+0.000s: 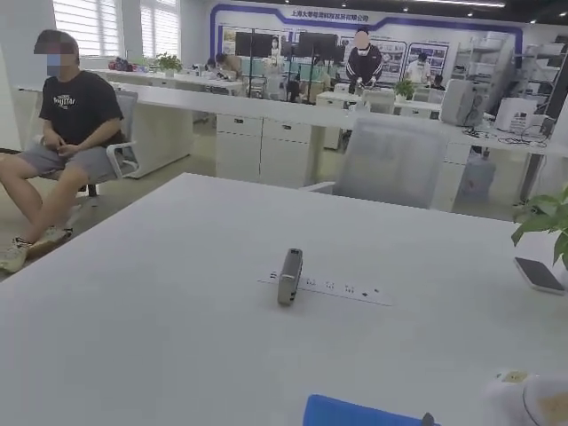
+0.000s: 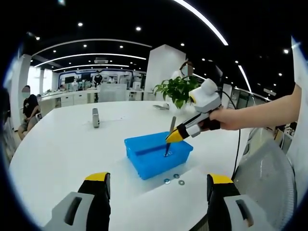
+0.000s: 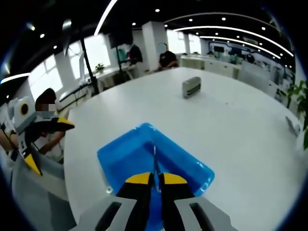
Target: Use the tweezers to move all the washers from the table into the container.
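Observation:
A blue container [image 2: 156, 154] stands on the white table, and three small washers [image 2: 174, 180] lie on the tabletop just in front of it. My right gripper [image 2: 185, 131] is shut on thin metal tweezers [image 2: 171, 127], whose tips point down inside the container. The right gripper view has the right gripper [image 3: 155, 180] shut on the tweezers [image 3: 155, 161] above the blue container [image 3: 144, 159]. I cannot tell whether the tips hold a washer. My left gripper [image 2: 158, 192] is open and holds nothing, short of the washers. It appears as the left gripper [image 3: 48, 143] beside the container.
A small grey device [image 1: 289, 275] stands mid-table by a flush power strip [image 1: 342, 288]. A phone [image 1: 539, 273] and a potted plant [image 1: 546, 222] are at the right edge. The container's rim [image 1: 355, 413] is at the head view's bottom. A person [image 1: 67, 133] sits at far left.

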